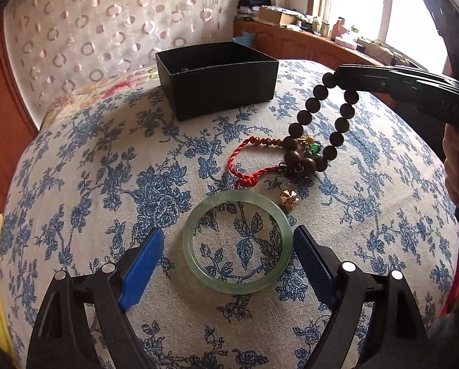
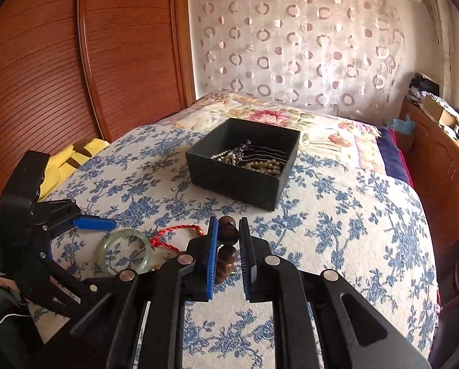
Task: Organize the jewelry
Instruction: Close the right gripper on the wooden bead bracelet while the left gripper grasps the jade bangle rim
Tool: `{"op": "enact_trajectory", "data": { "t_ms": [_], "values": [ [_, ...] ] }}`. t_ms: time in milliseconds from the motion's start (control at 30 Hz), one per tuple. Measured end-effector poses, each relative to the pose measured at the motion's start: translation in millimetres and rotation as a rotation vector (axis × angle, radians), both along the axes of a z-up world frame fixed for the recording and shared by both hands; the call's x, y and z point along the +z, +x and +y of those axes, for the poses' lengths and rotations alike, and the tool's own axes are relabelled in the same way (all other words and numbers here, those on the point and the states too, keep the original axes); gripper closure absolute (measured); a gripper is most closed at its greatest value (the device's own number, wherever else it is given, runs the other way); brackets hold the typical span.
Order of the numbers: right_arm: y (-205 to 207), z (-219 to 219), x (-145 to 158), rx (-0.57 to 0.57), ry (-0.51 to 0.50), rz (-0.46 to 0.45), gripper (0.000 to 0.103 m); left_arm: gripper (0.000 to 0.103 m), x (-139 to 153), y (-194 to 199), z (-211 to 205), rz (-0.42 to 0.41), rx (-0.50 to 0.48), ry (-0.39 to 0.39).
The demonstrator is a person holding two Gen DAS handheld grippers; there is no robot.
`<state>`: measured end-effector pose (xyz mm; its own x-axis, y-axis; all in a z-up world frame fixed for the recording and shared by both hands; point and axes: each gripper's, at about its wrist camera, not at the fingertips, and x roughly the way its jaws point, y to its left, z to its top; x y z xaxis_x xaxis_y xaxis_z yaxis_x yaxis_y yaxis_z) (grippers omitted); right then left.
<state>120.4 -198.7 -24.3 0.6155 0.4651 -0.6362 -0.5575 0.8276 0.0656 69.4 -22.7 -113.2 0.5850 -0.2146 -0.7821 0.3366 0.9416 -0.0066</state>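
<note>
A pale green jade bangle (image 1: pixel 237 242) lies flat on the blue floral cloth, between the open fingers of my left gripper (image 1: pixel 229 243). It also shows in the right wrist view (image 2: pixel 125 255). My right gripper (image 2: pixel 228 233) is shut on a dark wooden bead bracelet (image 2: pixel 228 236), which hangs from it above the cloth in the left wrist view (image 1: pixel 321 123). A red cord bracelet (image 1: pixel 251 160) and a small gold charm (image 1: pixel 288 198) lie beyond the bangle. A black open box (image 2: pixel 245 166) holds pearl strands and chains.
The cloth (image 1: pixel 106 184) covers a bed with a flowered pillow (image 2: pixel 260 113) behind the box (image 1: pixel 217 77). A wooden wardrobe (image 2: pixel 75 61) stands left, a cluttered wooden sill (image 1: pixel 306 30) right. A yellow item (image 2: pixel 72 156) lies at the bed's left edge.
</note>
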Motion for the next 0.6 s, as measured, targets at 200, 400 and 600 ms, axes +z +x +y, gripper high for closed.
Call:
{"op": "enact_trajectory", "data": {
  "t_ms": [200, 400, 600],
  "values": [
    [-3, -7, -5, -0.011, 0.009, 0.018, 0.088, 0.034, 2, -2, 2, -0.013, 0.004, -0.011],
    [-4, -7, -4, -0.008, 0.012, 0.011, 0.088, 0.034, 6, -3, 6, -0.027, 0.018, -0.037],
    [-7, -1, 9, 0.010, 0.011, -0.018, 0.088, 0.034, 17, -5, 11, -0.062, 0.033, -0.059]
  ]
}}
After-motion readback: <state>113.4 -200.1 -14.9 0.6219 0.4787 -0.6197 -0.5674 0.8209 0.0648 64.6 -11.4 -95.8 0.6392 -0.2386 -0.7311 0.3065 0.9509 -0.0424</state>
